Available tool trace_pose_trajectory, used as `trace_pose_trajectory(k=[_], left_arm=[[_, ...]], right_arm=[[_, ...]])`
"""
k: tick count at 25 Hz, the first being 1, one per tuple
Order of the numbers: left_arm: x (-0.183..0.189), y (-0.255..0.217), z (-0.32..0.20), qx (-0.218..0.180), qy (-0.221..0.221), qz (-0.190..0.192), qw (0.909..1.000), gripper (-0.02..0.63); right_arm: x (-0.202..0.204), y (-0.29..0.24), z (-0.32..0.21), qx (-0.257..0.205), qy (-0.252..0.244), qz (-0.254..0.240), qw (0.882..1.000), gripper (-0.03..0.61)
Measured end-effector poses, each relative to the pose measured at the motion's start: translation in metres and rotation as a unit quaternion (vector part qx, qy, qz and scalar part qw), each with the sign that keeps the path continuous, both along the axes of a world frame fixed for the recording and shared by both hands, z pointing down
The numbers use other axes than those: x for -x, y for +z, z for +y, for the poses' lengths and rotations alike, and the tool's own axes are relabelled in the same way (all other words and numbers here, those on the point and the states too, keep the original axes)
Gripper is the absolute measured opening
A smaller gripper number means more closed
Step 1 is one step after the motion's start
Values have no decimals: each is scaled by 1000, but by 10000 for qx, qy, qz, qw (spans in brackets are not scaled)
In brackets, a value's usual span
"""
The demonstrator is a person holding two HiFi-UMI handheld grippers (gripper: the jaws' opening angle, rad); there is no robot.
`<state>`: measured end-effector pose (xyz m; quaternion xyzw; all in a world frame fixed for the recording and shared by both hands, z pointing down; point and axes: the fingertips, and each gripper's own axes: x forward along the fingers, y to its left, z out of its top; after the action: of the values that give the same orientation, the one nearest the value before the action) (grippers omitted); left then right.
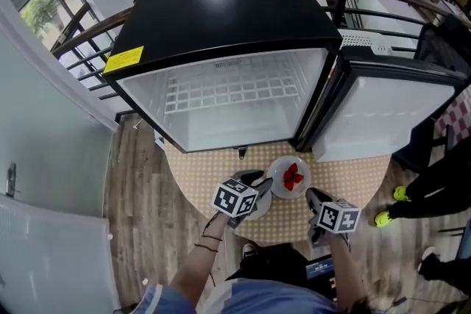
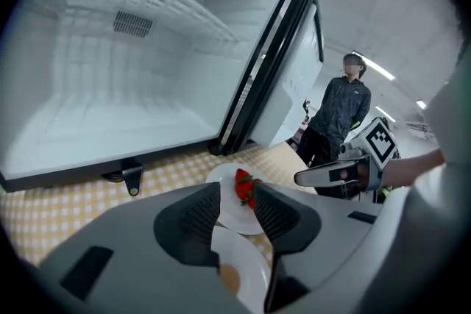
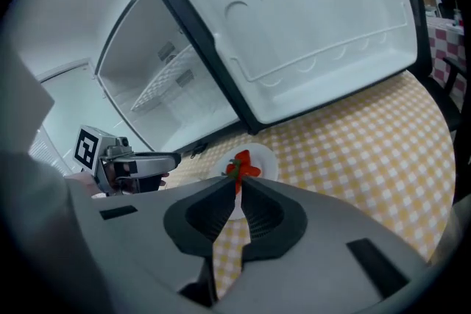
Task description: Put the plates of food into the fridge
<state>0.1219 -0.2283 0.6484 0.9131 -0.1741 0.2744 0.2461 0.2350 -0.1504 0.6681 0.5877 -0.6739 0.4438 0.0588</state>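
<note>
A white plate with strawberries (image 1: 280,185) (image 2: 234,215) (image 3: 261,157) sits on the round table with a yellow checked cloth (image 1: 353,176), just in front of the open black fridge (image 1: 221,18). A second white plate (image 1: 261,208) (image 2: 249,267) with a brownish bit of food lies nearer, under my left gripper (image 1: 256,182) (image 2: 237,191). Its jaws stand open over this plate's rim, with the pads off it. My right gripper (image 1: 318,196) (image 3: 237,184) hovers just short of the strawberry plate, its jaws a narrow gap apart and holding nothing.
The fridge interior is empty apart from a wire shelf (image 1: 232,92). Its door (image 1: 390,114) (image 3: 316,26) swings out to the right. A person in dark clothes (image 1: 441,173) (image 2: 340,118) stands right of the table. A railing (image 1: 88,29) runs behind the fridge.
</note>
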Motion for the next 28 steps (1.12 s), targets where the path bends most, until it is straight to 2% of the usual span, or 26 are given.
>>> trace_pose_trajectory(k=[2, 4, 10, 14, 19, 28], left_arm=[[-6, 19, -12, 142, 76, -303, 9994, 143], [-8, 36, -20, 322, 129, -564, 9978, 144], [-9, 75, -24, 818, 465, -1263, 9875, 144], [-19, 81, -17, 1254, 588, -1165, 9835, 144], [-21, 84, -20, 1317, 443, -1239, 9825, 102], [-10, 67, -24, 1561, -346, -701, 9846, 52]], right_arm=[[-14, 14, -5, 164, 221, -99, 9996, 39], [-22, 21, -11, 245, 386, -235, 9987, 101], [-26, 42, -19, 538, 435, -356, 9970, 101], [-25, 52, -20, 700, 418, -545, 9952, 101], [-20, 59, -23, 863, 253, -340, 9954, 92], [-21, 42, -26, 737, 290, -459, 9958, 43]])
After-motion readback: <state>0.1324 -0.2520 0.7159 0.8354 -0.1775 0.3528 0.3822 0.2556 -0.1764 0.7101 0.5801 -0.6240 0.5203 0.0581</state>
